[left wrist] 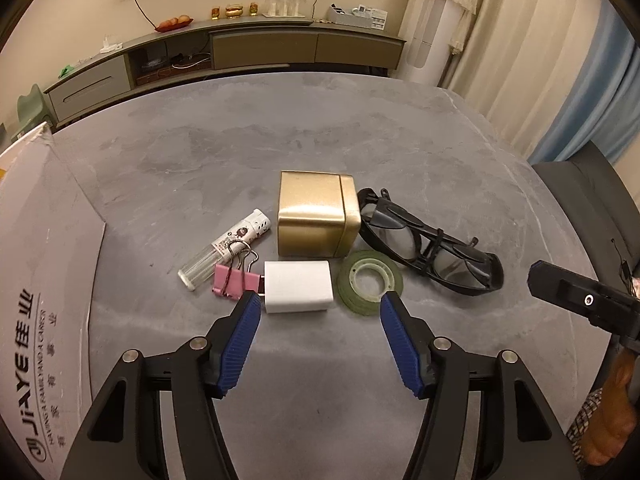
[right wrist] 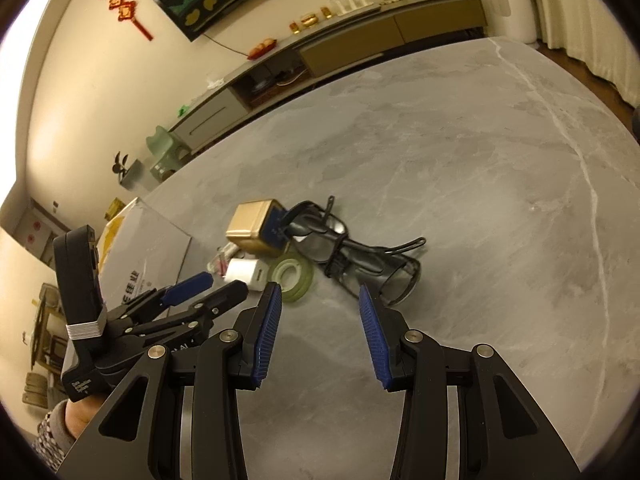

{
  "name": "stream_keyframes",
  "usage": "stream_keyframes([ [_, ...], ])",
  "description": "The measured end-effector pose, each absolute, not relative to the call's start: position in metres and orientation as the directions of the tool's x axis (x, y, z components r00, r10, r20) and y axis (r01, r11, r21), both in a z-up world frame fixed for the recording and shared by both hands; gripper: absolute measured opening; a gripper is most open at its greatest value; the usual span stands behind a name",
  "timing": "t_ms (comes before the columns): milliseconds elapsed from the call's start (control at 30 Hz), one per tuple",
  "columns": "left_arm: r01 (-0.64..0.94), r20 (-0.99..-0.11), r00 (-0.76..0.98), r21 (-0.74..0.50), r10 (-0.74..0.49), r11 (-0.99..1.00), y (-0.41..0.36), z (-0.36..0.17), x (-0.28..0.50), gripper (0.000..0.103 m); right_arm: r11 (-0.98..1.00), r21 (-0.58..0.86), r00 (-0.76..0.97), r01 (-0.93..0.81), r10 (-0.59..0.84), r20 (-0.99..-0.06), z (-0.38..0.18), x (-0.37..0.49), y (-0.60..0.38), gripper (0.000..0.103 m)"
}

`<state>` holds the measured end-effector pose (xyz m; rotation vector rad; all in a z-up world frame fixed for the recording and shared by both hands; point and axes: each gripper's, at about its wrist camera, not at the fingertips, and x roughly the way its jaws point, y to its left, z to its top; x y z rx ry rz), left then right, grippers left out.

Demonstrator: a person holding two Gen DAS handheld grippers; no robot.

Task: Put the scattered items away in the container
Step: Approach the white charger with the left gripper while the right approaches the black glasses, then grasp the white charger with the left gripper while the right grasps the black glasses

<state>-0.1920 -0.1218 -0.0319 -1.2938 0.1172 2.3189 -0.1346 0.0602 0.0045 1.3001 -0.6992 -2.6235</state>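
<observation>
Nothing looks tidied yet. A white charger (left wrist: 298, 286), tape roll (left wrist: 370, 282), pink clip (left wrist: 234, 278), lighter (left wrist: 224, 250), gold tin (left wrist: 318, 214) and glasses (left wrist: 430, 242) lie clustered on the grey surface (left wrist: 320, 128). A cardboard box (left wrist: 44, 272) sits left. Both the left gripper (left wrist: 320, 304) and right gripper (right wrist: 320, 292) hover nearby, fingers open and empty.

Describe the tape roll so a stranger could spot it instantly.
On the grey stone table, find the gold tin. Just in front of it, between the white charger and the black glasses, lies the tape roll: the only flat, pale green ring.
</observation>
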Motion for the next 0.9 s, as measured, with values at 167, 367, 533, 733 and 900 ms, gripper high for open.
stream_keyframes([
  [167,-0.436,-0.820,-0.435,-0.170,0.372,-0.884,-0.123,-0.046,-0.207,0.063,-0.917,0.385,-0.608,-0.107,-0.247,-0.755,-0.006,-0.153,0.059,0.044],
  [367,-0.459,-0.794,-0.456,-0.177,0.402,-0.870,-0.124,-0.051,-0.215,0.063,-0.941,0.317,-0.584,-0.115,-0.195,-0.788,-0.023,-0.170,0.054,0.042],
  [533,-0.521,-0.780,-0.425,-0.204,0.459,-0.829,-0.130,-0.051,-0.208,0.042,-0.882,0.466,-0.515,-0.066,-0.370,-0.773,-0.029,-0.168,0.047,0.027],
  [733,-0.506,-0.766,-0.488,-0.144,0.419,-0.851,-0.147,-0.043,-0.192,0.046,-0.900,0.435,-0.531,-0.021,-0.359,-0.768,-0.017,-0.159,0.039,0.029],
  [900,-0.480,-0.759,-0.474,-0.203,0.447,-0.854,-0.142,-0.043,-0.197,0.065,-0.900,0.427,-0.570,-0.092,-0.304,-0.763,-0.021,-0.176,0.050,0.035],
])
